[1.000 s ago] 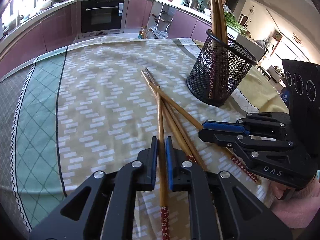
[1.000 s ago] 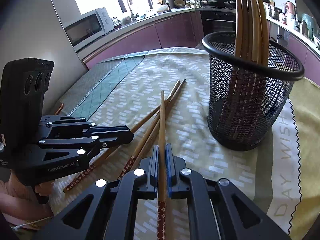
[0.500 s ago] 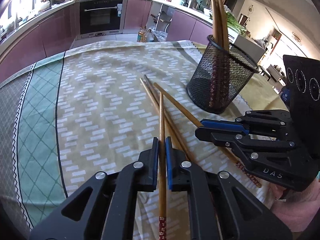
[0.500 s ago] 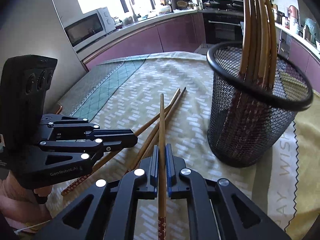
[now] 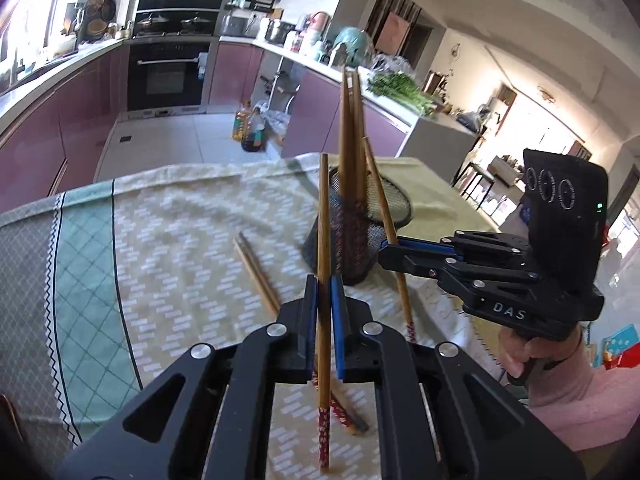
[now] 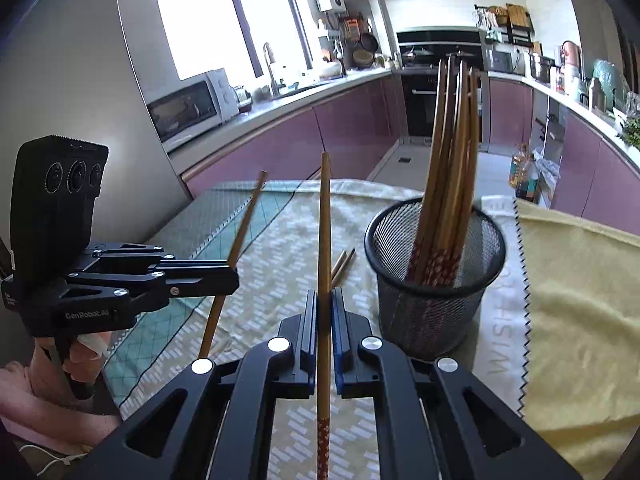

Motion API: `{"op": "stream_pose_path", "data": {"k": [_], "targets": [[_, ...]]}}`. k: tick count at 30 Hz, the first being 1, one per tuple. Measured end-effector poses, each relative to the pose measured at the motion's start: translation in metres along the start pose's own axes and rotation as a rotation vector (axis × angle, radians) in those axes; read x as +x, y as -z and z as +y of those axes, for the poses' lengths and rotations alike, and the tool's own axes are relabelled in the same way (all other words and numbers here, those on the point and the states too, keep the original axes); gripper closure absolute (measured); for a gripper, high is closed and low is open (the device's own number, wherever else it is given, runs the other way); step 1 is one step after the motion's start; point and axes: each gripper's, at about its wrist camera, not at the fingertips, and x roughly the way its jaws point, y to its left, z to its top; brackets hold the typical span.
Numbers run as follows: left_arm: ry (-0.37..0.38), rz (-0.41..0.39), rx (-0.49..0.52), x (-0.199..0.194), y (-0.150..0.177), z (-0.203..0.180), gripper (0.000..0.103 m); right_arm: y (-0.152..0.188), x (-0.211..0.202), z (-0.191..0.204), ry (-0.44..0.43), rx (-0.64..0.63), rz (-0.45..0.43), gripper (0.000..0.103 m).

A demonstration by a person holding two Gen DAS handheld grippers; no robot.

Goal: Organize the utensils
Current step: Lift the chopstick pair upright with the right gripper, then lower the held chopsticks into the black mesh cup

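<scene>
Above the cloth-covered surface (image 5: 180,240), left tool (image 5: 324,312) and right tool (image 6: 325,316) each clamped shut on one lifted chopstick (image 5: 323,232), mesh holder (image 6: 434,280) close by: long raised tips, likely to clip its rim or the standing chopsticks (image 6: 452,152).

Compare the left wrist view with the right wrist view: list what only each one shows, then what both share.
Left wrist only: the right tool from the side, gripping its chopstick; greens on the counter.
Right wrist only: the left tool from the side, a microwave, the window.
Both: mesh holder with chopsticks, two loose chopsticks on the tablecloth, the oven.
</scene>
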Motion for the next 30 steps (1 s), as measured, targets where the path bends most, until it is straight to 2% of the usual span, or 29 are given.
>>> {"op": "stream_pose_path", "data": {"k": [9, 23, 30], "targets": [[0.072, -0.097, 0.019, -0.040, -0.023, -0.012, 0.095, -0.015, -0.035, -0.009, 0.001, 0.000, -0.108, 0.097], [0.070, -0.229, 0.035, -0.056, -0.081, -0.027, 0.095, -0.053, -0.071, -0.022, 0.032, -0.038, -0.235, 0.097], [0.070, -0.276, 0.067, -0.059, -0.116, -0.047, 0.095, -0.076, -0.084, -0.035, 0.045, -0.035, -0.296, 0.097]]}}
